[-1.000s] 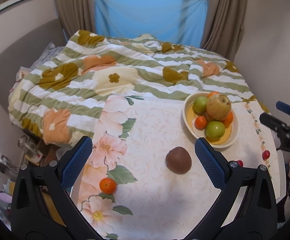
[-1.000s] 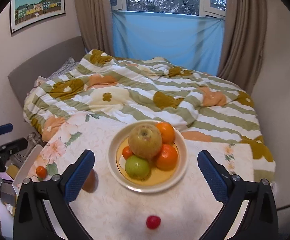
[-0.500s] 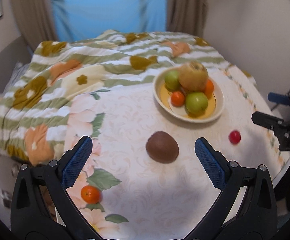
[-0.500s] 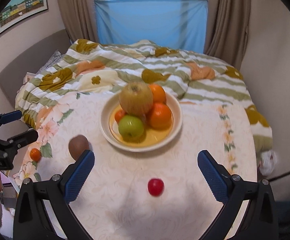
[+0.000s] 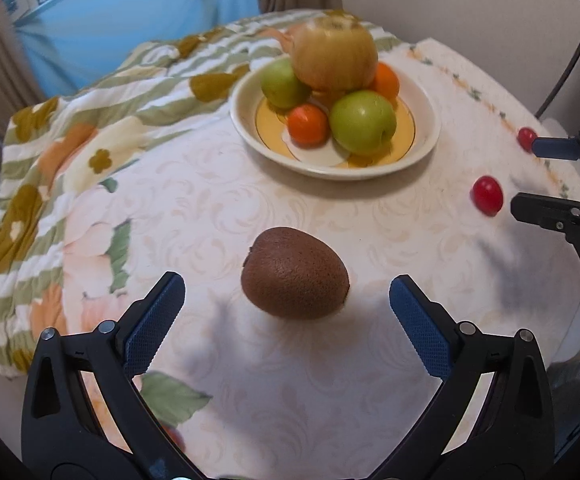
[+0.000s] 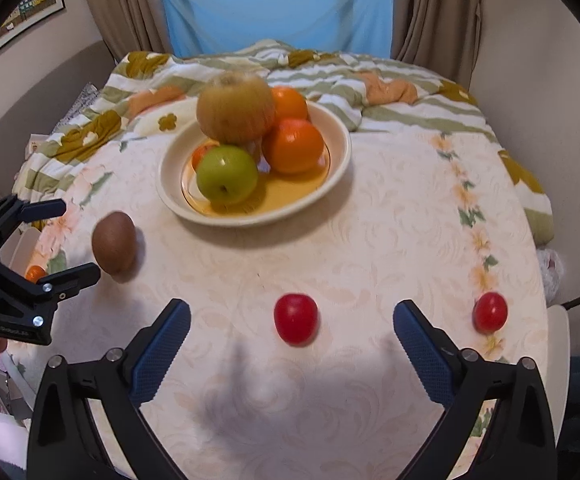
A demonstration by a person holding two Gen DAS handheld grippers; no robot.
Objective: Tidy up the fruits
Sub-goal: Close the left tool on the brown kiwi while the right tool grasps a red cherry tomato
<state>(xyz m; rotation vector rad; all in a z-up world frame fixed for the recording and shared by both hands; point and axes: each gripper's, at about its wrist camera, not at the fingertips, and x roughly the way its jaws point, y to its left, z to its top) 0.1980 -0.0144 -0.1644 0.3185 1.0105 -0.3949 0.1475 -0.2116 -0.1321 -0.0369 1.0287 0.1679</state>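
A brown kiwi (image 5: 295,273) lies on the round table just ahead of my open, empty left gripper (image 5: 287,300); it also shows in the right wrist view (image 6: 114,246). A cream bowl (image 5: 430,120) (image 6: 338,136) holds a big yellow-brown fruit (image 6: 235,107), green apples and oranges. A red cherry tomato (image 6: 295,318) lies between the fingers of my open, empty right gripper (image 6: 292,326). A second tomato (image 6: 489,312) lies to its right. A small orange (image 6: 35,273) sits at the table's left edge.
The table has a pale floral cloth (image 6: 370,240). Behind it lies a bed with a green-striped flowered quilt (image 6: 410,76). Curtains and a blue window cover (image 6: 278,4) stand at the back. A wall is close on the right.
Both grippers have moved forward and down toward the table. The kiwi now lies close ahead of the left fingers, and the red tomato between the right ones. Both stay open.
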